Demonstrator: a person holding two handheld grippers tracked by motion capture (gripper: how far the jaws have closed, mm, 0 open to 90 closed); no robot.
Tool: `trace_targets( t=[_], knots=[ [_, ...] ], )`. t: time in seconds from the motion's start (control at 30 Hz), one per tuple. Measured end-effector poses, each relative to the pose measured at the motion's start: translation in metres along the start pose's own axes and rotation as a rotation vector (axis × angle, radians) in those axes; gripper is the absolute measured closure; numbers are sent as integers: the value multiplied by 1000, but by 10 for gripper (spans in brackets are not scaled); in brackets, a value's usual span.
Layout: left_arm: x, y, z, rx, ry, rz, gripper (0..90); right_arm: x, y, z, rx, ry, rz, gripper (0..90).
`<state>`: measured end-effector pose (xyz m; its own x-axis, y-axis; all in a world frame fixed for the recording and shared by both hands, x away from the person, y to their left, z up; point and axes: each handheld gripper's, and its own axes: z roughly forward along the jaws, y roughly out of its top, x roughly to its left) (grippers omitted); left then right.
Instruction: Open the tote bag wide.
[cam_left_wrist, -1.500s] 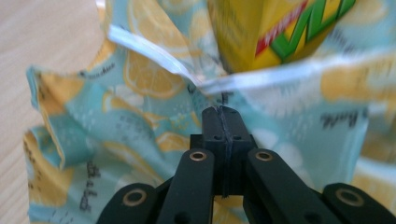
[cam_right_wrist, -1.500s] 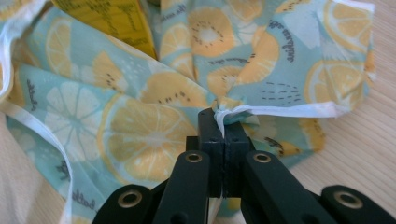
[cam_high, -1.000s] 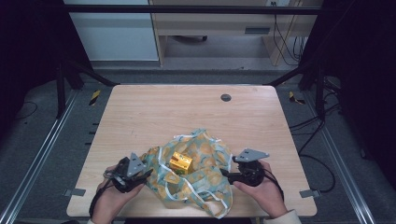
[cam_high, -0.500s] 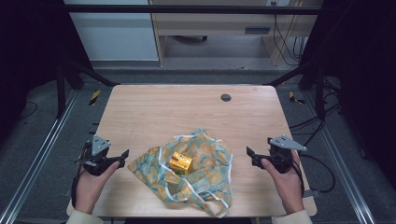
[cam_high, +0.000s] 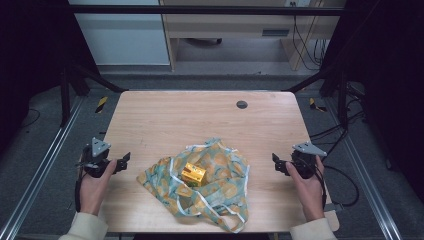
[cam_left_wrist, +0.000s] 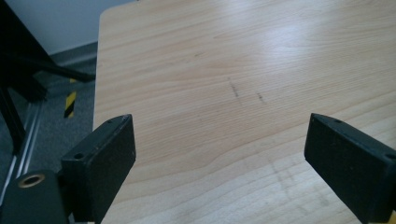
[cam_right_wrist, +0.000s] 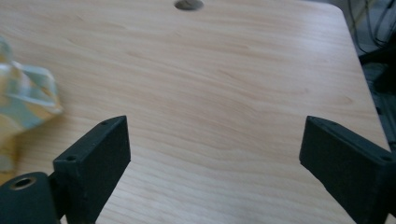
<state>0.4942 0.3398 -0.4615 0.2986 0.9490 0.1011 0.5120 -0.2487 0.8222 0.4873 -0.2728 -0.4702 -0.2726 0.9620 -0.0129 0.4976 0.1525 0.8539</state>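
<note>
Patterned cloth bag (cam_high: 202, 185) is laid crumpled at the near middle of the surface (cam_high: 200, 117), mouth partly open, white handle straps loose over it. A small yellow box (cam_high: 193, 174) is seen nested in the folds, partly exposed at the top.

Both tools are released. Left tool (cam_high: 125, 161) is held at the left edge of the surface, well apart from the bag; jaws are spread wide, having just been opening, nothing between them, only bare wood seen past them in the left gripper view (cam_left_wrist: 219, 158). Right tool (cam_high: 276, 163) is held near the right edge, jaws wide and empty; a bag corner (cam_right_wrist: 23, 102) is seen off to the side in the right gripper view, not touched.

Risks, as judged:
- Box is not fully covered; if the bag is lifted by one strap or one side only, the box is likely tipped out through the open mouth.
- Straps are tangled over the fabric; a grab at the wrong loop would bunch the cloth shut instead of opening it.
- Thin fabric lies flat on the wood; a shallow pinch could miss it or catch one layer only.
- Bag hem is close to the near edge; a pull toward the person could drag it off.

Pose: both hands are kept low, forearms entering from the near side, tools pointed inward toward the bag, roughly level, symmetric about it.
</note>
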Motion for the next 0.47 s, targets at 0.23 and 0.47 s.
trace_targets(
  t=[0.23,0.47],
  knots=[
    [9,-8,-1,52,-19,-85,95,0,-12,-5,19,-25,-11,107],
    [2,-8,-3,71,-29,-53,92,6,-20,-10,84,-17,-31,108]
  ],
)
